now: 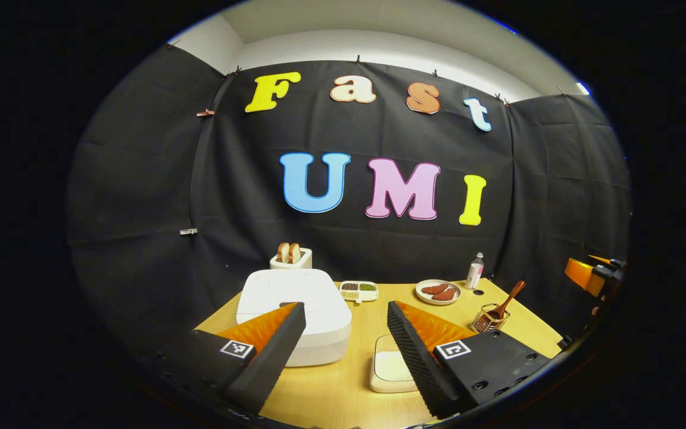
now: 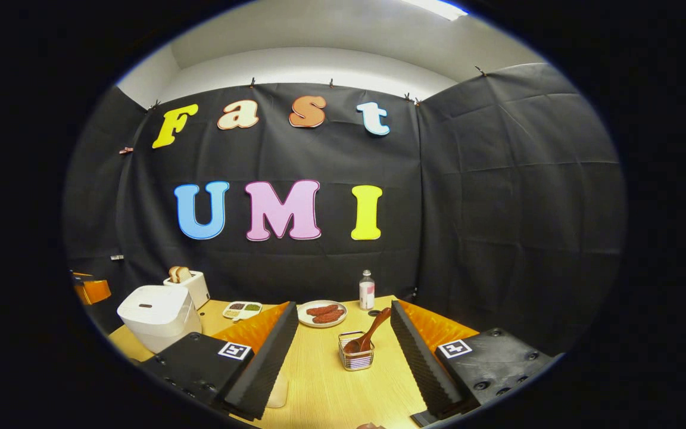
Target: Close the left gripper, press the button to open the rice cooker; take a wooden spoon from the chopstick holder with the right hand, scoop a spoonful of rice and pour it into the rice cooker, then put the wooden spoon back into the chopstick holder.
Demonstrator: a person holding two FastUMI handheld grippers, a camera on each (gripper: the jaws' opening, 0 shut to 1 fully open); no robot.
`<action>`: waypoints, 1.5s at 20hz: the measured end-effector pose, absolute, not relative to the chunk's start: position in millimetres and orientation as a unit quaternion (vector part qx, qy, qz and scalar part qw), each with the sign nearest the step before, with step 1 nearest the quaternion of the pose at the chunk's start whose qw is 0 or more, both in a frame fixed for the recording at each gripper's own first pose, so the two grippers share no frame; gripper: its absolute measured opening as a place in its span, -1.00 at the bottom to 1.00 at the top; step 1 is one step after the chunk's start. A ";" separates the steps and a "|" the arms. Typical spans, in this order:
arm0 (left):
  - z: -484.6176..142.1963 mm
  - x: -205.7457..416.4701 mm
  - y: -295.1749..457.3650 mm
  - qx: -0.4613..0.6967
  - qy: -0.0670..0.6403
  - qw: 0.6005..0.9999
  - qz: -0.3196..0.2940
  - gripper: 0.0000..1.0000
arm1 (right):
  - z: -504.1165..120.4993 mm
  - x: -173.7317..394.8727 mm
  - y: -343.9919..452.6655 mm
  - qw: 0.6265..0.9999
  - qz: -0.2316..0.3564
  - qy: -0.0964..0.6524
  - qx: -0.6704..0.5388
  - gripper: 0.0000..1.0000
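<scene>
Rice cooker [image 1: 293, 313], white, squarish, lid down, sits at the wooden table's [image 1: 343, 387] left, beyond the spread-fingered left gripper [image 1: 343, 351]; the right gripper [image 2: 343, 357], likewise apart, faces the wire chopstick holder [image 2: 356, 357] propping a brown wooden spoon [image 2: 370, 336], handle up for grasping.

Left gripper's finger [image 1: 271, 345] is covering the rice cooker [image 1: 295, 298] front, button hidden. Rice container [image 1: 387, 366] is being half blocked by the other finger. Divided dish [image 1: 359, 290] contents too small. Wooden spoon [image 2: 370, 333] bowl is sitting hidden in the chopstick holder [image 2: 356, 358].
</scene>
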State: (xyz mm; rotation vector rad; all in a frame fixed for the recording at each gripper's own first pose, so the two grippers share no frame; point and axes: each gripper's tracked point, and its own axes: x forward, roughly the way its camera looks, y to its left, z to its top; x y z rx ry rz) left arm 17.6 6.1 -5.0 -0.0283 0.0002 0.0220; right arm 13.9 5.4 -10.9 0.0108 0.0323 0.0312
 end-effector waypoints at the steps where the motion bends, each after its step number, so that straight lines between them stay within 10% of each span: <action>1: -7.6 18.4 6.9 -0.016 0.001 1.000 0.010 0.92 | -13.6 14.3 3.8 1.000 0.016 0.020 0.002 0.96; 14: -3.5 57.6 50.2 -0.010 0.013 0.998 0.057 0.86 | -32.4 31.9 11.5 0.998 0.037 0.047 -0.005 0.95; 21: 17.1 105.3 91.5 -0.007 0.009 0.996 0.089 0.17 | -47.9 37.2 19.9 0.996 0.052 0.075 -0.011 0.95; 27: 5.9 142.3 105.3 -0.033 0.070 0.992 0.099 -0.82 | -36.5 41.5 29.8 0.995 0.059 0.080 0.014 0.96; 30: -7.9 163.1 108.4 -0.027 0.094 0.992 0.082 -0.84 | -41.1 40.3 17.5 0.995 0.053 0.085 0.009 0.95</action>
